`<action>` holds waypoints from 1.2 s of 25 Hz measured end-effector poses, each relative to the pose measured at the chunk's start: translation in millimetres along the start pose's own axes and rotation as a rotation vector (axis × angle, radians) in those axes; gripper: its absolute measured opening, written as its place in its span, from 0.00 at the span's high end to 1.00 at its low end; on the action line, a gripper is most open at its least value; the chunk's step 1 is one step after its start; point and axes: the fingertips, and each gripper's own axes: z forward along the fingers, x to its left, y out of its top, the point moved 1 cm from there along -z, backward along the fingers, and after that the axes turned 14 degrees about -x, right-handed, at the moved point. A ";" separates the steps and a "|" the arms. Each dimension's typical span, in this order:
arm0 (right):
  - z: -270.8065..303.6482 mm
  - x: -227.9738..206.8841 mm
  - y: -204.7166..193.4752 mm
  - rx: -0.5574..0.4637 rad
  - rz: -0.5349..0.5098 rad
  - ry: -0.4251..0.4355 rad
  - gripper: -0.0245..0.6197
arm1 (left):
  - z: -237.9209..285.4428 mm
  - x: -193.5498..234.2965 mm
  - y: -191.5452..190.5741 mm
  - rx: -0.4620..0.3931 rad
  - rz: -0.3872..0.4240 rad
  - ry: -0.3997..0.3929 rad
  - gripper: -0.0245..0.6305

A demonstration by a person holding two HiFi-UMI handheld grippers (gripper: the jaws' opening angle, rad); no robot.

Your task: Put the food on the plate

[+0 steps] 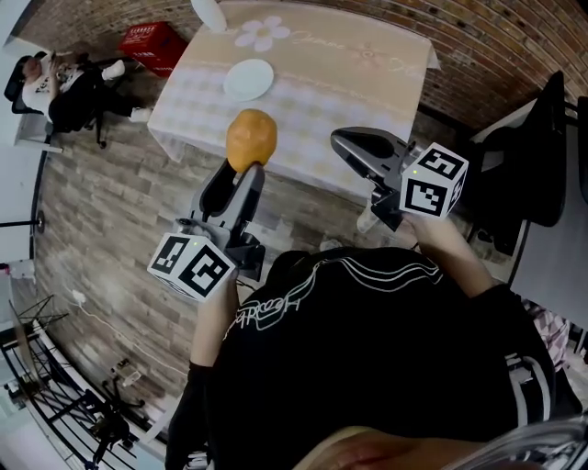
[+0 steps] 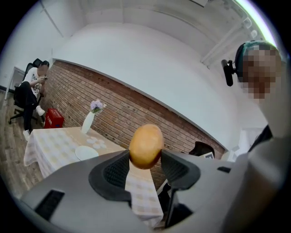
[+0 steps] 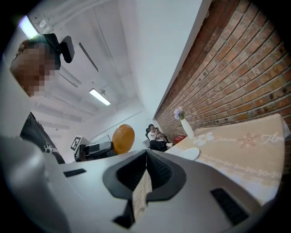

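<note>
Backdrop: red-brown brick wall [image 1: 496,55] behind the desk. Below: grey-brown wood-plank floor [image 1: 110,211].

Ahead in head view: rectangular desk [image 1: 312,101] under a beige checked cloth with white flower print, far side against the wall.

Far left, well apart from the desk: seated person [image 1: 64,87] on a black office chair, in dark trousers and a white top.

On the floor by the desk's far-left corner: red plastic crate [image 1: 154,44].

Left gripper [image 1: 243,171], grey body with black ribbed pads and a black-and-white marker cube [image 1: 191,266] at the rear. Jaws wide apart, pinching a tan-yellow oval potato [image 1: 251,138] by its lower half, one pad on each side. Roughly level, aimed at the desk.

Right gripper [image 1: 344,140], same build, with its own marker cube [image 1: 434,180] at the rear. Jaws pressed together at the tips, nothing between them. Alongside the left gripper, also aimed at the desk.

On the desk, far-left end by the wall: slim white vase [image 1: 209,13] with pale purple flowers.

Near the vase, not touching it: round white plate [image 1: 249,79].

Potato: in the air, clamped in the left gripper, long axis upright, in front of the desk and not on the plate. In head view, just below the plate.
</note>
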 end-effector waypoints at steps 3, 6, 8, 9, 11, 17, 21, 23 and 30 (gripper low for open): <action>8.5 -4.9 -1.8 0.000 0.002 -0.003 0.97 | 6.6 8.3 1.5 0.006 0.008 -0.005 0.64; 20.0 -13.8 -3.9 0.005 0.001 -0.017 0.97 | 18.0 21.3 3.6 0.019 0.002 -0.023 0.64; 31.4 -21.6 -3.3 0.005 -0.002 -0.032 0.97 | 27.2 34.6 7.2 0.028 -0.003 -0.032 0.64; 36.9 -25.6 -2.5 0.004 -0.002 -0.041 0.97 | 31.9 41.3 9.1 0.033 -0.007 -0.035 0.64; 46.5 -33.3 0.5 0.000 -0.004 -0.061 0.97 | 42.4 53.2 12.9 0.042 -0.016 -0.047 0.64; 82.6 -63.3 10.2 -0.009 -0.004 -0.123 0.97 | 85.1 92.9 28.2 0.072 -0.041 -0.090 0.64; 103.5 -82.1 14.1 -0.021 -0.002 -0.164 0.97 | 111.5 117.1 36.4 0.100 -0.040 -0.117 0.64; 112.3 -91.0 15.1 -0.024 0.001 -0.182 0.97 | 121.4 128.8 39.0 0.113 -0.043 -0.122 0.64; 132.5 -123.0 13.8 -0.040 0.014 -0.262 0.97 | 151.0 171.3 38.1 0.161 -0.064 -0.132 0.64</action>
